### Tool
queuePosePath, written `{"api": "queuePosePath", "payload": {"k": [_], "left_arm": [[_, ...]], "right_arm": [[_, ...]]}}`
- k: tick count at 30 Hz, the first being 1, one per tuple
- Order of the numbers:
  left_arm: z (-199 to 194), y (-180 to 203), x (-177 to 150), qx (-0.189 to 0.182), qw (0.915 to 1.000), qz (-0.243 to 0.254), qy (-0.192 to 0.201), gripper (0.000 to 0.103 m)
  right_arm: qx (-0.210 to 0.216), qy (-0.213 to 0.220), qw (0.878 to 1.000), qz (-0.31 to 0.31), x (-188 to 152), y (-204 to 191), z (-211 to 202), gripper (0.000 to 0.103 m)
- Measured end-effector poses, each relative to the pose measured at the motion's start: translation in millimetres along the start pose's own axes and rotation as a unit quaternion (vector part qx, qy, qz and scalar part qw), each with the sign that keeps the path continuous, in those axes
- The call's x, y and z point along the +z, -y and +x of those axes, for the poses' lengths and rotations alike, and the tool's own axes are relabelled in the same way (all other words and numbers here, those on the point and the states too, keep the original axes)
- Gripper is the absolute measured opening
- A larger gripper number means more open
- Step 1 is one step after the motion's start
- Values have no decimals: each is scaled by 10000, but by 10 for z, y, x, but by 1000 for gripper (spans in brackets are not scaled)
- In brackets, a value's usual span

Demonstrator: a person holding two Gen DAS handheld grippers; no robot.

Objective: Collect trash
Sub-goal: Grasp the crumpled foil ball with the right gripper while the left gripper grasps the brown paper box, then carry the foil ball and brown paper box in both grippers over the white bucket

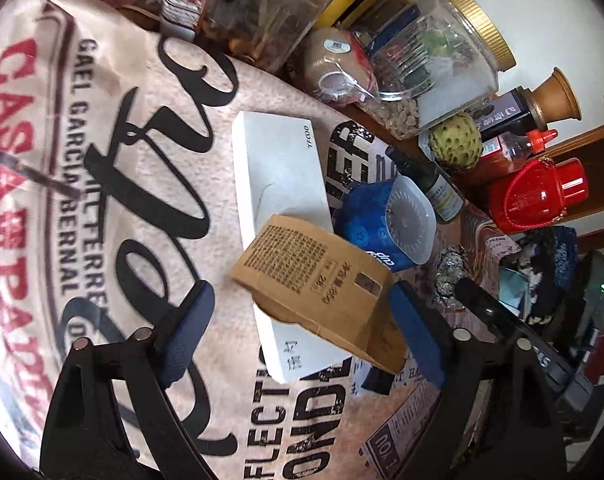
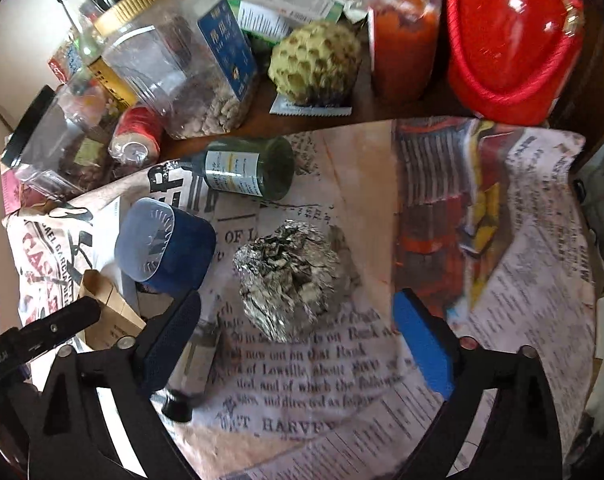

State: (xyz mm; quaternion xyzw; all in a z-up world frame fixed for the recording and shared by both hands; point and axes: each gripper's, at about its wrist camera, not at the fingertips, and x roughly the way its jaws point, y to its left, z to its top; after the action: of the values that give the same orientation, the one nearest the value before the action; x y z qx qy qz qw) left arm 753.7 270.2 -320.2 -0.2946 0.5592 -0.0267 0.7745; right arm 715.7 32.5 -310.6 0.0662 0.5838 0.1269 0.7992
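Observation:
A brown cardboard packet (image 1: 318, 292) with printed text lies across a long white box (image 1: 280, 208) on the printed tablecloth. My left gripper (image 1: 302, 336) is open; the packet sits between its blue pads, apart from the left pad. A crumpled foil ball (image 2: 288, 276) lies on the cloth in the right wrist view. My right gripper (image 2: 298, 340) is open with the ball just ahead between its pads, touching neither. The foil ball (image 1: 448, 276) and the right gripper's black finger (image 1: 486, 312) also show in the left wrist view. The packet (image 2: 110, 312) shows at the right view's left.
A blue tub with a clear lid (image 2: 166, 244) and a dark green bottle (image 2: 246, 172) lie beside the foil ball. A small dark-capped bottle (image 2: 194, 368) lies by my right gripper's left pad. Jars (image 2: 174, 68), a sauce bottle (image 2: 402, 36), a red container (image 2: 506, 40) and a custard apple (image 2: 314, 64) crowd the far edge.

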Motion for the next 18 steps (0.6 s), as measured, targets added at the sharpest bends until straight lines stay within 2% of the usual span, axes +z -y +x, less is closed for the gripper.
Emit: {"api": "queuePosePath", "payload": {"k": [2,3,5,6,7,8,11,14,15,16,17,18], "left_arm": [[28,-22,21,-95,9999,-56,-42,84],[12,-23,28,-124,9999,-61,15,80],[8,-18,35,-83,10000,-24,12,72],[10,-14,34,-44,10000,-10,20,63],[9,-7,30,-18,10000,6,18,62],[1,3,22,27,10000,29,51,61],[-65,32,-8,254,9993,164,197,57],[-169,64,-37,447,9980,267,355,47],[-214,79,-44,379,9982,273,368,27],[-237,93,-47,343,9985,254,340,16],[-263,108,-52,362,9984,251,359,16],[-322,148,-67,439,9974,321,468,11]], "right_arm": [[59,-87,9999,7,13,-10,55,79],[83,-117,9999,-1,12,-17,75,75],[119,-165,9998,-61,0,-40,105,61],[121,-174,9997,-85,-9,-45,111,58],[144,-203,9996,-114,-21,-49,118,50],[162,-228,9995,-137,-27,-55,122,47],[157,-119,9996,-204,-70,-71,67,47],[157,79,9993,-328,-130,-78,-97,47],[158,128,9992,-350,-153,-76,-150,47],[184,184,9990,-365,-171,-66,-228,47],[205,218,9989,-372,-177,-56,-278,47],[218,256,9987,-376,-189,-41,-332,47]]}}
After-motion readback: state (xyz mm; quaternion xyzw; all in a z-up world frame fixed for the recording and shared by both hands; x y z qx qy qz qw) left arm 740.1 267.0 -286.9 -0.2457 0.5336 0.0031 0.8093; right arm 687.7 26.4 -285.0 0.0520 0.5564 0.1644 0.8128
